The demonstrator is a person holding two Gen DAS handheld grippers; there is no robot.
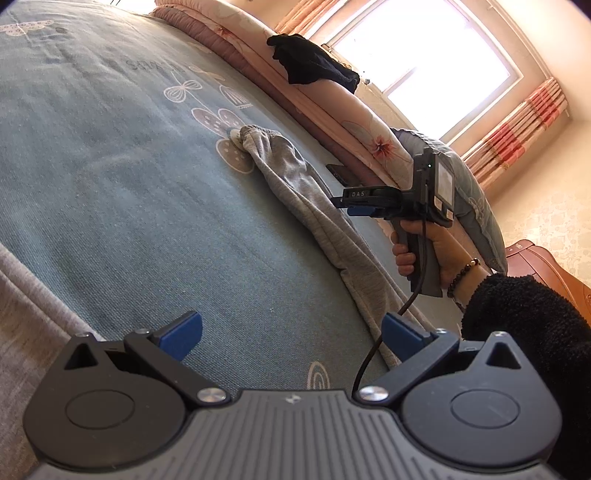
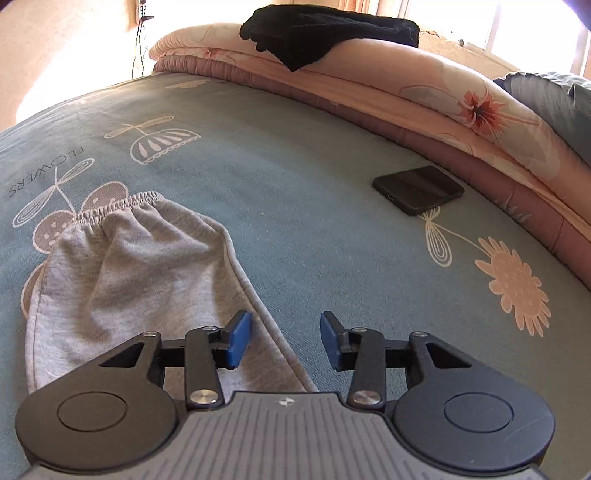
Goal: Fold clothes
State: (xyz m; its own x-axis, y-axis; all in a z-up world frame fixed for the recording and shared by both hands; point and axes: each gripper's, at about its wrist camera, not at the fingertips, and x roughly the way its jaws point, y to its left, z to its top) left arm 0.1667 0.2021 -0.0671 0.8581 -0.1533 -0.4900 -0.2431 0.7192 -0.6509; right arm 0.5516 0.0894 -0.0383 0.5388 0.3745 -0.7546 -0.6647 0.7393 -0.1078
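Grey trousers (image 2: 122,280), lower end cut off

Left wrist cam sits low over the teal flower-print bedsheet (image 1: 110,184), rolled, facing the bright window (image 1: 424,66) at upper right. Right wrist cam is closer in, pitched down at the same sheet. Shared: grey jersey sweatpants (image 1: 295,192) mid-frame left cam, lower left right cam; black slab phone (image 2: 417,189); black cloth (image 2: 325,33) on pink floral quilt (image 2: 424,92) along the top.
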